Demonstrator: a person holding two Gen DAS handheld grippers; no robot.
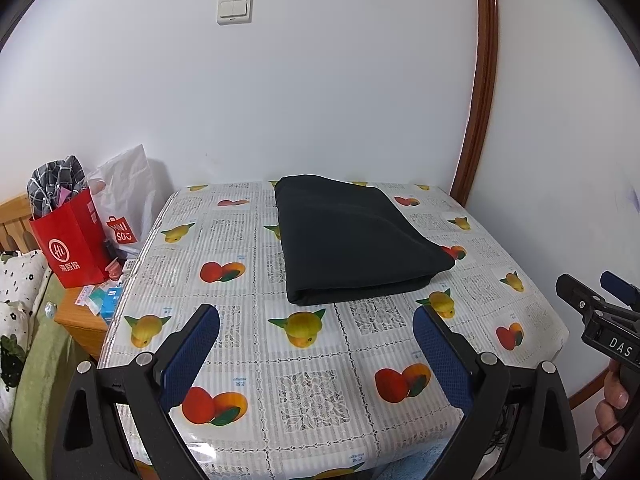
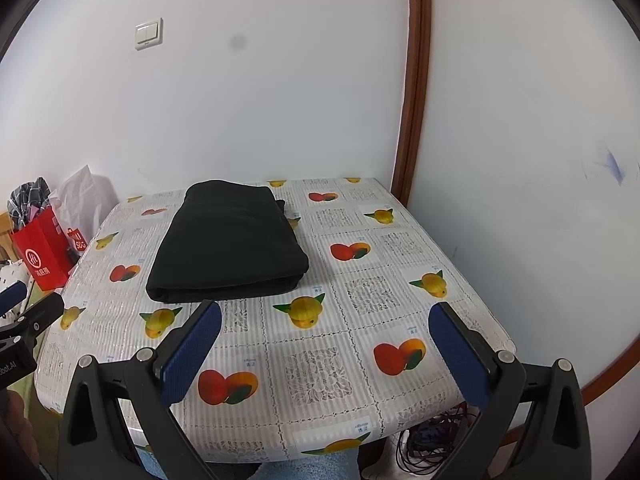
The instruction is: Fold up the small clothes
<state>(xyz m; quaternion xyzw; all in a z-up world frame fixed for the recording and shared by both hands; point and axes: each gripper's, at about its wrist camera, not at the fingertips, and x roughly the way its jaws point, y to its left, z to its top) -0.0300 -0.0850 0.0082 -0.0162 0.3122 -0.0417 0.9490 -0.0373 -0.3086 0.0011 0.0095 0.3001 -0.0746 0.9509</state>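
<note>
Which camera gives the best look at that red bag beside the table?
The left wrist view: the red bag is large there, with its logo and the checked cloth stuffed inside clear. In the right wrist view it sits small at the left edge, still recognisable.

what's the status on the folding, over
Left gripper open, right gripper open, both empty above the near table edge. Black garment lies folded at the far side. Nothing between grippers and garment.
</note>
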